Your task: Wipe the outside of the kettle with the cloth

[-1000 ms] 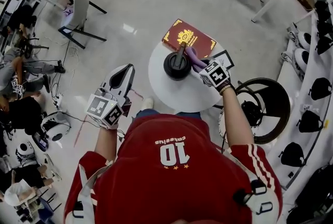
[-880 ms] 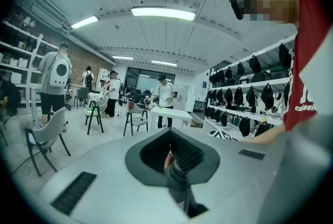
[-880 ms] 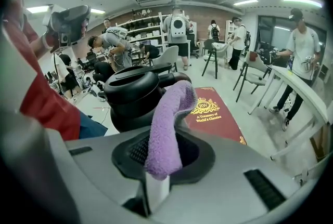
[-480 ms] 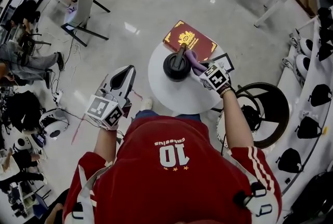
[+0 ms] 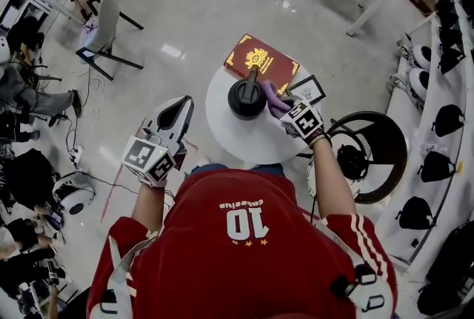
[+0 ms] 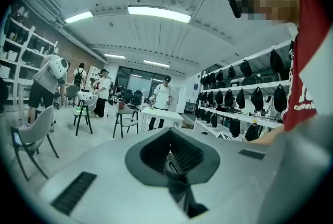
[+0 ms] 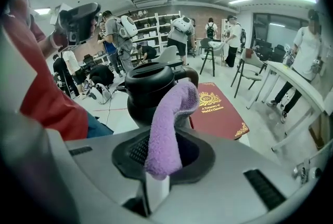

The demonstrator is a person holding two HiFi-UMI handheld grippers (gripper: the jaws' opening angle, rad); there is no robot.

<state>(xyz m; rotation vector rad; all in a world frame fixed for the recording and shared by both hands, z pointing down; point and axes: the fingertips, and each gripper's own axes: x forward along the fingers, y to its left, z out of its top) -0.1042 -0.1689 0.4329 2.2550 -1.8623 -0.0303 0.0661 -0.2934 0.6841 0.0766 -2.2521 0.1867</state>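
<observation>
Lidded black kettle point(image 5: 247, 98) stands mid table point(image 5: 244, 143), red book point(image 5: 261, 60) at its 1 o'clock. Right gripper point(image 5: 277, 100) pinches a purple cloth point(image 7: 166, 124) against the kettle's 3 o'clock side. Left gripper point(image 5: 180, 104), closed and empty, hangs at 8 o'clock.

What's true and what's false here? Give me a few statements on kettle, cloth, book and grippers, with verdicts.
1. The right gripper grips the cloth. True.
2. The cloth lies flat on the table. False: it is held up at the kettle's side.
3. The kettle stands on the book. False: it stands on the table, beside the book.
4. The left gripper is off to the side of the table, touching nothing on it. True.
5. The book is closed. True.
</observation>
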